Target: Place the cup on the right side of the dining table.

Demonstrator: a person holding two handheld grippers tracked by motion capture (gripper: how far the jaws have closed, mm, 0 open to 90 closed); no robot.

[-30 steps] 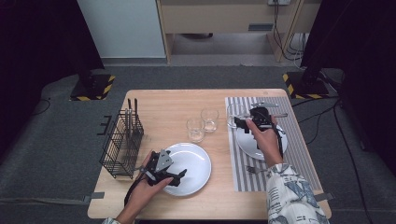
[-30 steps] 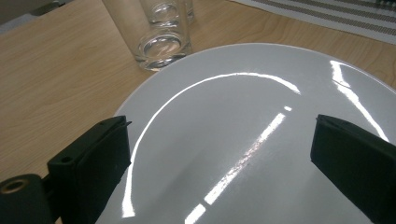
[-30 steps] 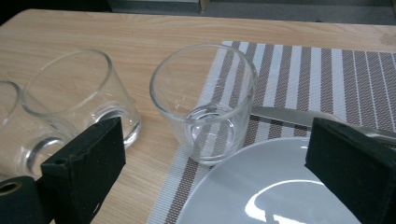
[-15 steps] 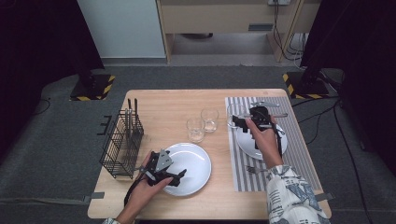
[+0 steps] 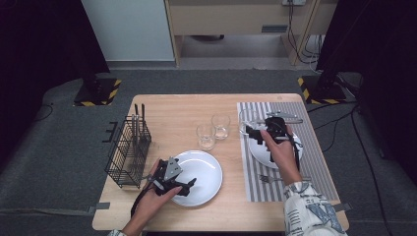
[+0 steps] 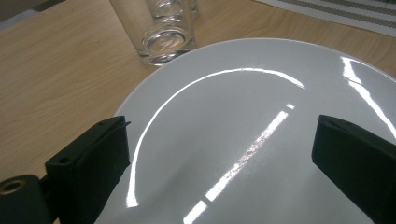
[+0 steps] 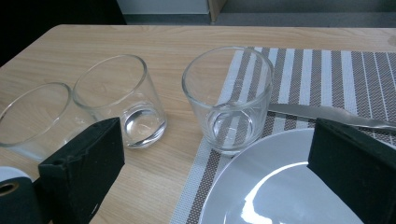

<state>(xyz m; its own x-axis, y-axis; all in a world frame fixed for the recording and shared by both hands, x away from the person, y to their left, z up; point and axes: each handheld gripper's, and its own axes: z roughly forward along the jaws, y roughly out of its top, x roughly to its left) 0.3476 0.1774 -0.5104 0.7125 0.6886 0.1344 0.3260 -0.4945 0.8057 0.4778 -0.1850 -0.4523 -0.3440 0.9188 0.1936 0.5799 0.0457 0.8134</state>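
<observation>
- The left tool [image 5: 189, 185] is held wide open over the near white plate [image 6: 261, 121], so the rim can be gripped — nothing is held yet.
- That plate is set on the bare bench [image 5: 172, 110], beside the wire rack [image 5: 129, 150].
- The right tool [image 5: 252, 132] is also kept wide open and empty — it is aimed at the glass [image 7: 227, 95] on the striped mat [image 7: 327, 74], just behind the far plate [image 7: 275, 186].

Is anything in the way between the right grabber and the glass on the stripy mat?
Nothing visible blocks it. The right gripper hangs open over the plate, and the glass stands just beyond the rim.
</observation>
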